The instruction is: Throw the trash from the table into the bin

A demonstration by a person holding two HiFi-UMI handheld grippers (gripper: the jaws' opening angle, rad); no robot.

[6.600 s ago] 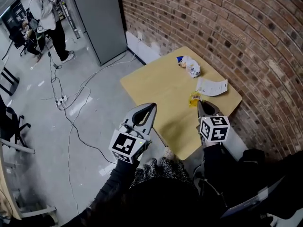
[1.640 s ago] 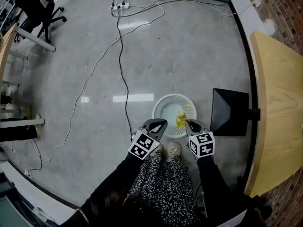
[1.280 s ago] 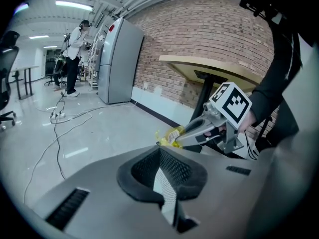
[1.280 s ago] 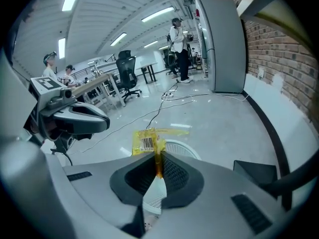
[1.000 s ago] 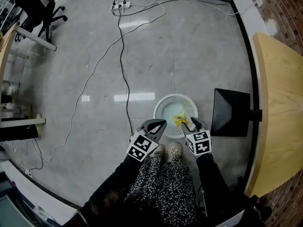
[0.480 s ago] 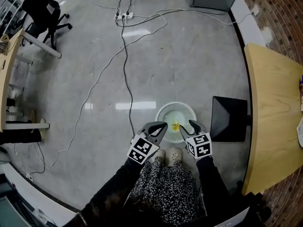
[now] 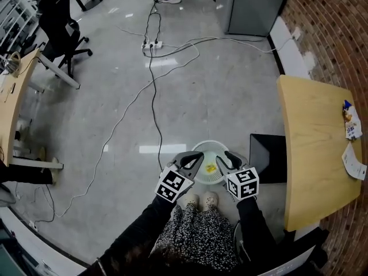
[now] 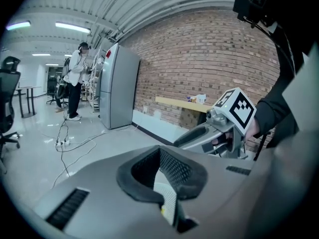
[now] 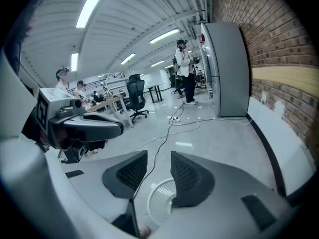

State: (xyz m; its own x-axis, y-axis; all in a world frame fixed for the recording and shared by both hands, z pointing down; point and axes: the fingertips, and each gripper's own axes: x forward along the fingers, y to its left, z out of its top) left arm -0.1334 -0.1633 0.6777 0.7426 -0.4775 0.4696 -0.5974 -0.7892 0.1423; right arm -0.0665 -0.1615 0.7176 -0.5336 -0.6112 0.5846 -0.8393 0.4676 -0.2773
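Observation:
A white mesh bin (image 7: 208,161) stands on the floor in front of my feet, with a yellow wrapper (image 7: 211,167) lying in it. Both grippers hang above its near rim. My left gripper (image 7: 197,155) is shut and empty; between its jaws a strip of the bin (image 8: 167,200) shows. My right gripper (image 7: 224,157) is open, its jaws have just been closing, and nothing is between them; the bin (image 9: 162,198) lies below. On the wooden table (image 7: 313,154) at the right lie a snack bag (image 7: 349,119) and a paper slip (image 7: 355,161).
A black square object (image 7: 269,157) sits between bin and table. Cables (image 7: 152,91) and a power strip (image 7: 152,45) cross the grey floor. A grey cabinet (image 7: 253,4) and brick wall (image 7: 333,27) stand behind; an office chair (image 7: 63,27) at the left. A person (image 9: 185,71) stands far off.
The yellow wrapper has left my right gripper's tips and dropped into the bin. Both grippers have risen above the bin, and the view has lifted to show the table's far end.

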